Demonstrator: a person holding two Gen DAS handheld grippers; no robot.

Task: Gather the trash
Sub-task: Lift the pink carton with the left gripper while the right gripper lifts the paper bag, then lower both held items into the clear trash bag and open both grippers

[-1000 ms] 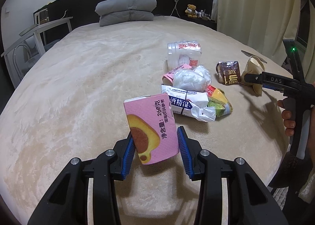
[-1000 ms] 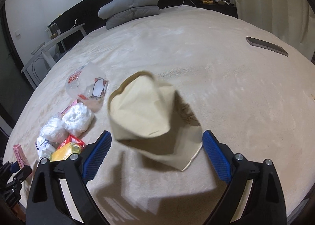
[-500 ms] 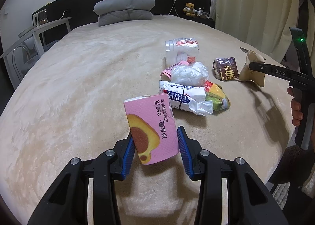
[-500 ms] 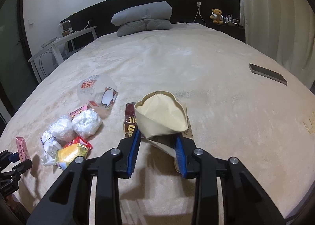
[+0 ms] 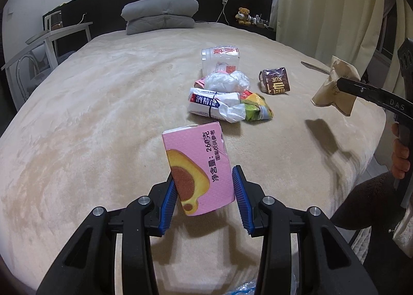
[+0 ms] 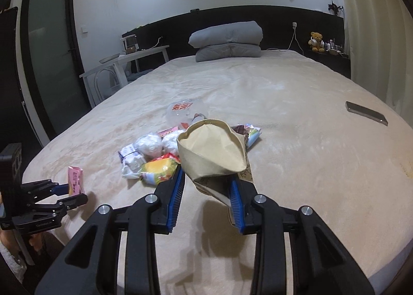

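Trash lies in a loose heap near the middle of a beige bed (image 5: 90,119), and each gripper holds one piece lifted clear of the cover.

A pink carton (image 5: 200,167) is pinched between the blue pads of the left gripper (image 5: 205,193). Its long axis runs away from the gripper, leaning a little to the left, with the opened top end pointing toward the heap. The pads press on the carton's two side edges near its lower end, and the printed face looks toward the camera. In the right wrist view the same carton (image 6: 75,178) shows edge-on at the far left, above the cover.

A tan paper bag (image 6: 213,155) is pinched by the right gripper (image 6: 207,197). Its fingers are closed in on the crumpled bottom of the bag. The wide open mouth faces up and away toward the headboard, so the bag's long axis follows the fingers. From the left wrist view the bag (image 5: 335,89) hangs above the bed's right edge, with its shadow on the cover below.

On the bed, the heap holds a clear plastic jar (image 5: 219,58) on its side, a white plastic wad (image 5: 228,80), a white wipes pack (image 5: 211,104), a yellow snack wrapper (image 5: 256,108) and, slightly apart to the right, a brown packet (image 5: 275,80). A dark phone (image 6: 366,113) lies well apart near the right edge. Grey pillows (image 6: 227,40) are stacked at the headboard.
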